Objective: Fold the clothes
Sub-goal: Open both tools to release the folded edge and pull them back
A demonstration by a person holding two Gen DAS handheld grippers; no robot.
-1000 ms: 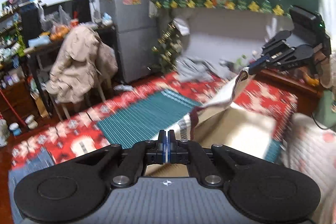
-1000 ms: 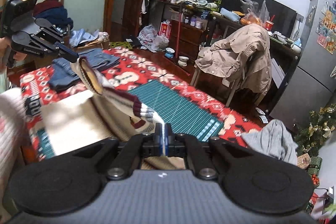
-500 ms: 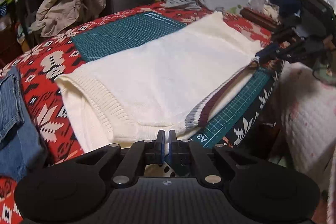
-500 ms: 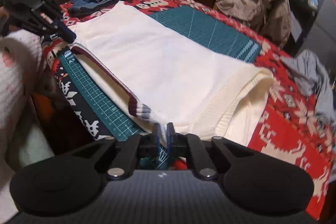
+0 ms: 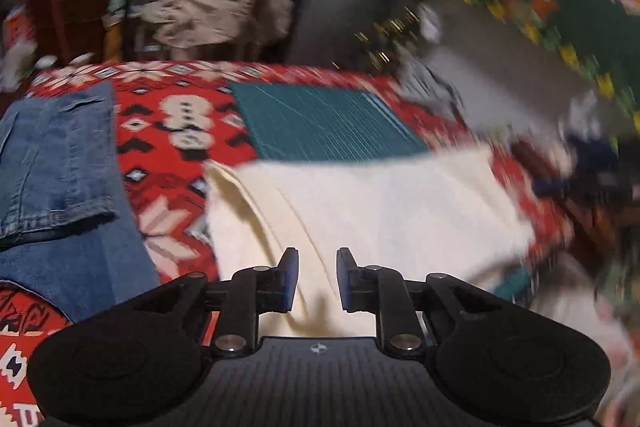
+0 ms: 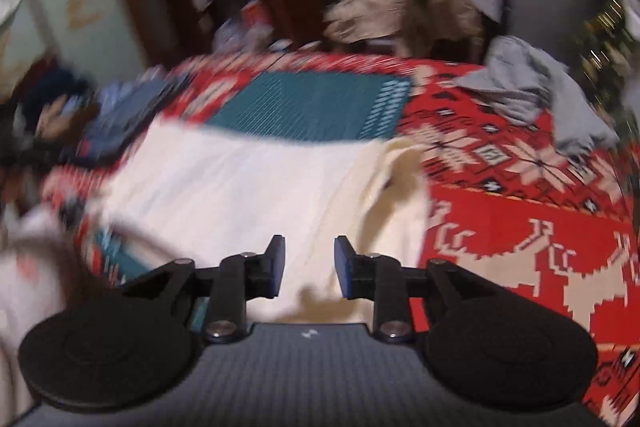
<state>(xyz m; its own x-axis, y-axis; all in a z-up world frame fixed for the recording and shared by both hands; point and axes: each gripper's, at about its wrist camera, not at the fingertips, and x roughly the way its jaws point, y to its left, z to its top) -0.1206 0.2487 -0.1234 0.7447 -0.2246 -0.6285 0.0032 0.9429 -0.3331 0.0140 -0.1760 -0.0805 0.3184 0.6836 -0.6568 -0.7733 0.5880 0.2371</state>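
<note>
Both hand-held grippers, left and right, stood apart over the cream knitted sweater at mid-frame, whose loose doubled layers might slip askew if nudged

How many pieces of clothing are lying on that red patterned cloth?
3: a cream sweater in front, blue jeans at its left, a grey garment far right. More may be hidden.
</note>
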